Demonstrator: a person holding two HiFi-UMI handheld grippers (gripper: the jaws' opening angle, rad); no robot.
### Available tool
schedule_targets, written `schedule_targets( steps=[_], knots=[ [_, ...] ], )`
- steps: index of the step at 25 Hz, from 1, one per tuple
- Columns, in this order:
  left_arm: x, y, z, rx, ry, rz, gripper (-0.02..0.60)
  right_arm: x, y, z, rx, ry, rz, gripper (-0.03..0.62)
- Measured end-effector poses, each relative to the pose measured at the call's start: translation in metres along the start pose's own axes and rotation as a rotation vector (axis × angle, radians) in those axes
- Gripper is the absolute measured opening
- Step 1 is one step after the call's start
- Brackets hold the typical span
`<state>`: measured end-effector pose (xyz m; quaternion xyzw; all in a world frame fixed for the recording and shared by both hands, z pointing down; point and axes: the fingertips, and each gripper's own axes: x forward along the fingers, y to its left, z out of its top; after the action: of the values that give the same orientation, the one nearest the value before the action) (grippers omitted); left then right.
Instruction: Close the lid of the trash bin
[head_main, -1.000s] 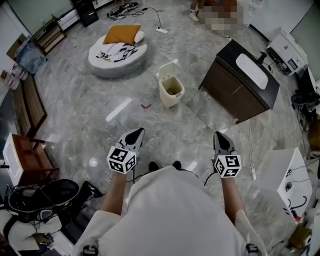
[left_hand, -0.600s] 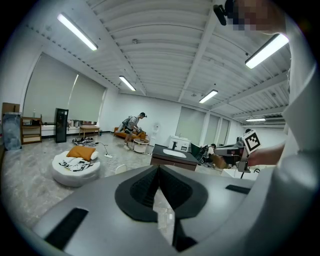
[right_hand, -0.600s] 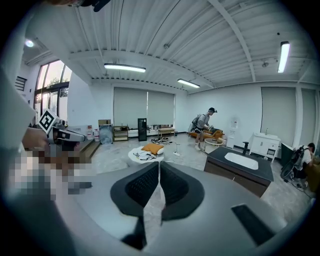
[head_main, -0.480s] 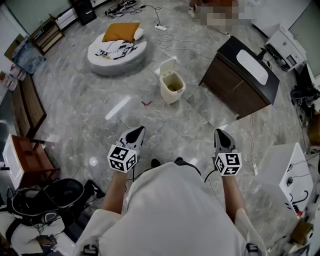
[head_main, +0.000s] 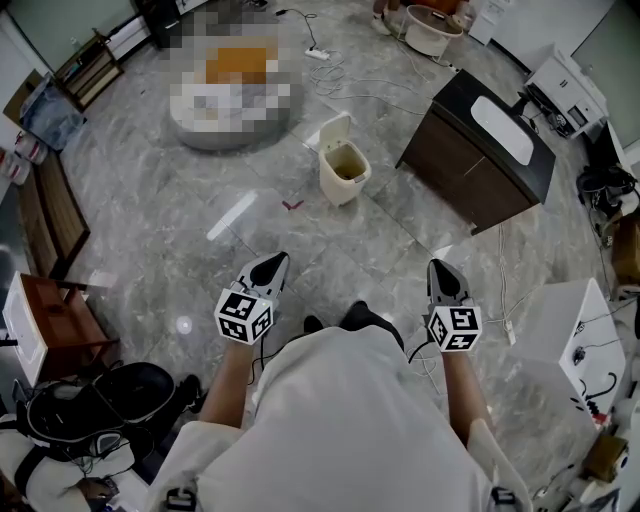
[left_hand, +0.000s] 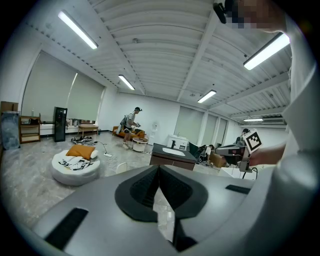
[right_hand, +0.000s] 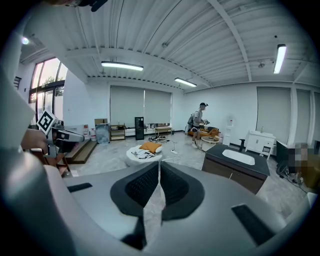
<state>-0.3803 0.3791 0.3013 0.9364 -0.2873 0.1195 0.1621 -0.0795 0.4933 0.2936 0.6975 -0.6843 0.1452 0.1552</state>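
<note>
The cream trash bin (head_main: 343, 172) stands on the marble floor well ahead of me, its lid (head_main: 334, 130) tipped up and open at the back. In the head view my left gripper (head_main: 270, 268) and right gripper (head_main: 444, 275) hover side by side above the floor, far short of the bin, both pointing toward it. The jaws of each are shut with nothing between them. In the left gripper view the raised lid (left_hand: 121, 167) peeks out beside the shut left gripper (left_hand: 159, 167). The right gripper (right_hand: 159, 164) hides the bin in its own view.
A dark cabinet with a white sink (head_main: 487, 150) stands right of the bin. A round white cushion seat (head_main: 230, 100) lies far left, cables (head_main: 350, 85) trail behind the bin, and a red scrap (head_main: 292, 205) lies on the floor. A white table (head_main: 575, 350) is at right, a wooden bench (head_main: 50, 210) at left.
The person has stepped forward, a dark shoe now showing ahead of the body. Both grippers travelled along with the step and stayed shut. The bin lid is still up.
</note>
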Motion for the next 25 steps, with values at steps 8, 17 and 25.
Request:
schedule_targets(
  steps=[8, 17, 25],
  knots=[
    [0.011, 0.006, 0.005, -0.013, 0.005, 0.001, 0.018, 0.011, -0.005, 0.004, 0.002, 0.018, 0.002, 0.034],
    [0.040, 0.016, 0.020, -0.015, 0.012, 0.016, 0.018, 0.047, -0.019, 0.014, -0.003, 0.035, 0.036, 0.034],
    [0.084, 0.031, 0.031, -0.020, 0.025, 0.035, 0.018, 0.090, -0.047, 0.020, -0.015, 0.054, 0.059, 0.034]
  ],
)
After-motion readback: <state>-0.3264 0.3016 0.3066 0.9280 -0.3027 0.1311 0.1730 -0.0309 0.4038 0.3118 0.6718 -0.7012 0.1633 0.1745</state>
